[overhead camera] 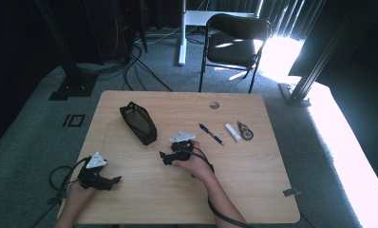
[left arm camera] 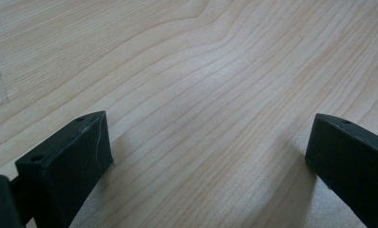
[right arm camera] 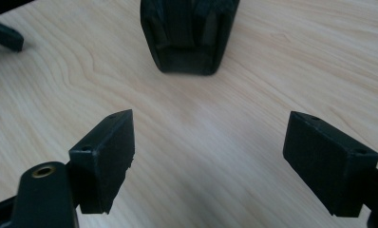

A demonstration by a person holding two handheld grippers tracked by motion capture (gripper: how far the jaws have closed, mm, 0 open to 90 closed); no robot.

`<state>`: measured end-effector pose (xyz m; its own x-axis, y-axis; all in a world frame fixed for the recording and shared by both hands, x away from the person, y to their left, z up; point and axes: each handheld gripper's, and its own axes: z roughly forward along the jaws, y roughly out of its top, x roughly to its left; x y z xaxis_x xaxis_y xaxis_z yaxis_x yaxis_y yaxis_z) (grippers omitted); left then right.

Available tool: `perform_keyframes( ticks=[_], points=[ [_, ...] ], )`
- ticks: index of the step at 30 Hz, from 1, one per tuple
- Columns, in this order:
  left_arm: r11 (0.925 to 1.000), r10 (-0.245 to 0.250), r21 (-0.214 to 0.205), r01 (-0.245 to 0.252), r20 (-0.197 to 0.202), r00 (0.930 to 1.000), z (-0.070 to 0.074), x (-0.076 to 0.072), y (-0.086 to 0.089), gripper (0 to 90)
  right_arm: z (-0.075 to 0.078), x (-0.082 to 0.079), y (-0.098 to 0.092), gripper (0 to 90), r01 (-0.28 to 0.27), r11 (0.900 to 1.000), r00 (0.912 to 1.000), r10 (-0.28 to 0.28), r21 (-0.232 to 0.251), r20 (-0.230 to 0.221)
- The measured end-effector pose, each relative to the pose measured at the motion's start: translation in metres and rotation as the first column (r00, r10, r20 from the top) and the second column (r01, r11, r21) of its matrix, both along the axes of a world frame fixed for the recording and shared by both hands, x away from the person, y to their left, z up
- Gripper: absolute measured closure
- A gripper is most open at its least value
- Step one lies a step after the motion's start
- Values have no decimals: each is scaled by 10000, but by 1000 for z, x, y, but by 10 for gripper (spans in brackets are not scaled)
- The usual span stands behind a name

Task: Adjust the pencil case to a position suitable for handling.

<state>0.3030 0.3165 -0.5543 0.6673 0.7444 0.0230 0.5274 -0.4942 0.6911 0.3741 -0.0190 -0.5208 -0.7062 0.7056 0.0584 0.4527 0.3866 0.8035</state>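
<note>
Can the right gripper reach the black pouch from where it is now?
Probably yes. The right gripper is open and faces the near end of the black pouch, with only bare table between them. Nothing blocks the way; the left gripper sits well off to the side.

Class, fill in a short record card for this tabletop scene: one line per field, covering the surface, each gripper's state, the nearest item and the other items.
Surface: wooden table
Left gripper: open, jaws wide apart over bare wood, near the table's front left
Right gripper: open, pointing at the pouch, not touching it
Nearest item: black mesh pouch, lying flat, one end ahead of the right gripper
Other items: blue pen, white stick, tape roll, in a row to the right
</note>
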Motion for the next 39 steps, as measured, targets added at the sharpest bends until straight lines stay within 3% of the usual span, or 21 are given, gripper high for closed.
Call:
perform_keyframes(
  ticks=[7, 14, 26, 28, 33, 37, 39],
  points=[
    [10000, -12, 4, 12, 3, 10000, 0, 0, 0, 16, 0, 10, 20, 206, -210, 9997, 9998, 211, 116, -30],
    [10000, -14, 5, 14, 2, 10000, 0, 0, 0, 16, 2, 18, 33, 300, -380, 9989, 9992, 383, 281, -77],
    [10000, -13, 9, 13, 3, 10000, 0, 0, 0, 16, 8, 32, 53, 420, -408, 9989, 9982, 398, 215, 438],
    [10000, -19, 18, 19, -2, 10000, 0, 0, 0, 16, 8, 34, 55, 497, -404, 9991, 9984, 400, 98, 393],
    [10000, -12, 6, 12, 3, 10000, 0, 0, 0, 16, 9, 39, 61, 531, -218, 9997, 9993, 215, 96, 305],
    [10000, -12, 4, 12, 3, 10000, 0, 0, 0, 16, 9, 42, 64, 703, -41, 9999, 10000, 42, -112, 77],
    [10000, -14, 6, 14, 2, 10000, 0, 0, 0, 16, 9, 43, 63, 721, 34, 10000, 10000, -34, -56, -94]
  ],
)
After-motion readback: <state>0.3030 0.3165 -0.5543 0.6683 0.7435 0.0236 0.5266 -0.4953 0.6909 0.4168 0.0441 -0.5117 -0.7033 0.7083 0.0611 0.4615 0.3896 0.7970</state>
